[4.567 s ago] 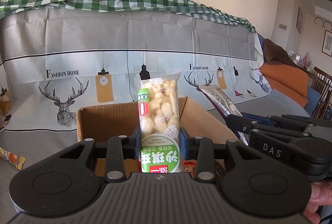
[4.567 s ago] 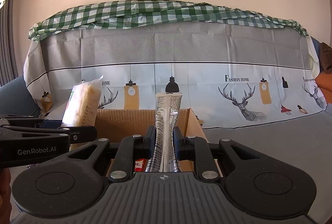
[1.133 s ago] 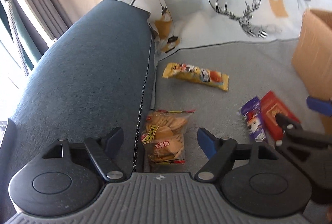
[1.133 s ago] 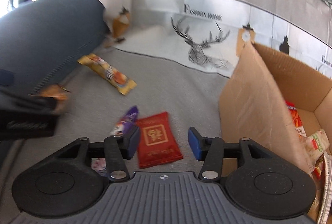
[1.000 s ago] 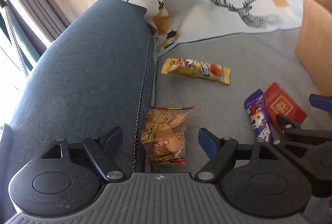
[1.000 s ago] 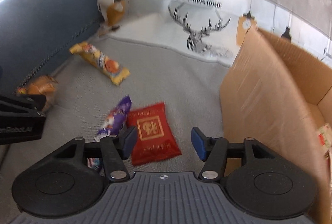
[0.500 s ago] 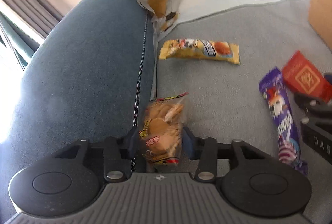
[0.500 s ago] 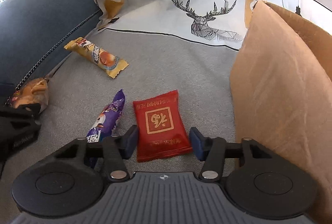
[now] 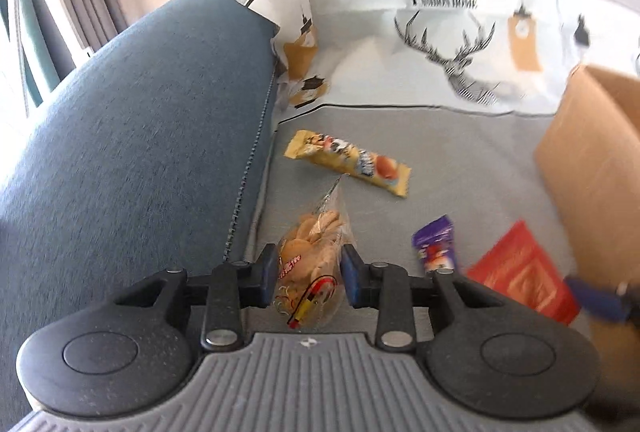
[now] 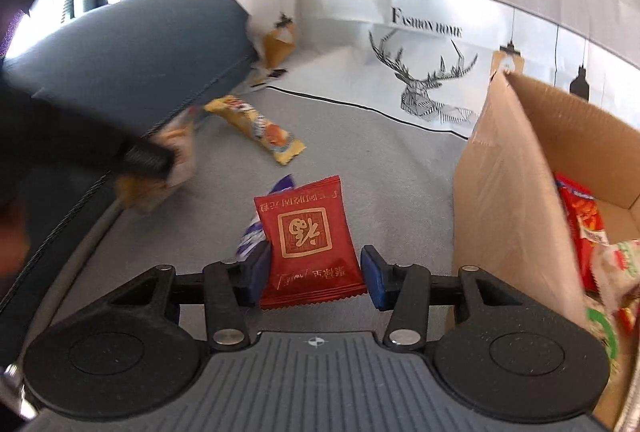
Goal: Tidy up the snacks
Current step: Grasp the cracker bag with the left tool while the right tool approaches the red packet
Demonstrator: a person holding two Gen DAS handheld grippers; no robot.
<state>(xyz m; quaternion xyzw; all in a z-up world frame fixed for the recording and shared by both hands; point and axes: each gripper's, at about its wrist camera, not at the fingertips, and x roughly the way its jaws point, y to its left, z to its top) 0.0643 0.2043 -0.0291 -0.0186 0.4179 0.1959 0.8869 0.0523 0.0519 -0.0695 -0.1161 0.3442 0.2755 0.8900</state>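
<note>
A clear bag of biscuits (image 9: 310, 264) sits between the blue pads of my left gripper (image 9: 310, 274), raised off the grey sofa seat; the jaws are still closing on it. In the right wrist view a red snack packet (image 10: 310, 244) stands upright between the pads of my right gripper (image 10: 314, 276), whose jaws are also closing and press its lower edges. The left gripper (image 10: 160, 159) shows there as a blur at the left with the biscuit bag (image 10: 176, 167). The open cardboard box (image 10: 512, 191) stands to the right and holds several snacks (image 10: 580, 224).
A yellow snack bar (image 9: 348, 161) and a purple packet (image 9: 434, 246) lie on the seat between the grippers and the backrest. The blue armrest (image 9: 140, 151) rises at the left. A deer-print cover (image 9: 460, 55) hangs over the backrest.
Both grippers closed on their packets, the left on the biscuit bag and the right on the red packet, and both packets have come up off the seat.
</note>
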